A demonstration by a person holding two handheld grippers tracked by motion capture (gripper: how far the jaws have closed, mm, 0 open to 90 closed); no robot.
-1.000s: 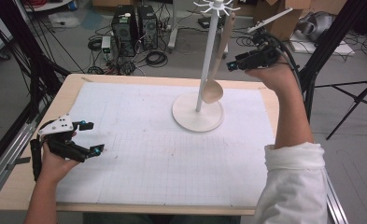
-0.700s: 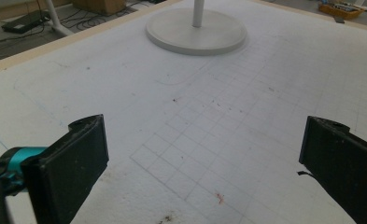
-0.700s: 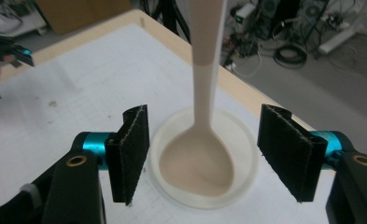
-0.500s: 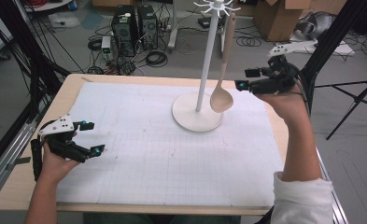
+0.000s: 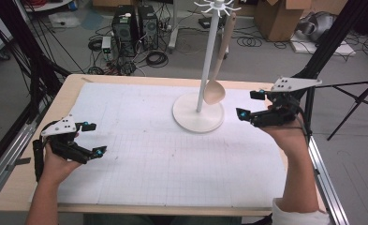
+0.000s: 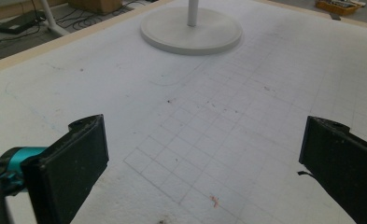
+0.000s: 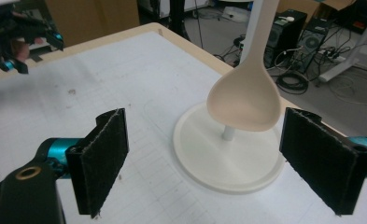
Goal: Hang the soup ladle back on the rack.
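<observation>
A white stand (image 5: pixel 207 70) with a round base (image 5: pixel 198 121) rises at the back middle of the white gridded mat. A pale wooden spoon (image 5: pixel 215 91) hangs from a hook at the stand's top, its bowl low beside the pole. My right gripper (image 5: pixel 246 104) hovers to the right of the base, apart from the spoon, and its jaws have just been opening with nothing between them. In the right gripper view the spoon (image 7: pixel 244 100) hangs ahead of the open right gripper (image 7: pixel 209 140), over the base (image 7: pixel 228 163). My left gripper (image 5: pixel 97 138) rests open at the front left, empty (image 6: pixel 204 158).
The wooden table edge (image 5: pixel 125 78) frames the mat. Behind the table are computer towers (image 5: pixel 130 23), cables and cardboard boxes (image 5: pixel 275 18) on the floor. Black frame posts stand at both sides, and a tripod (image 5: pixel 359 103) stands to the right.
My right gripper has drawn away from the spoon's handle, down and to the right, with its jaws wider. The spoon swung slightly on its hook. The left hand stayed put.
</observation>
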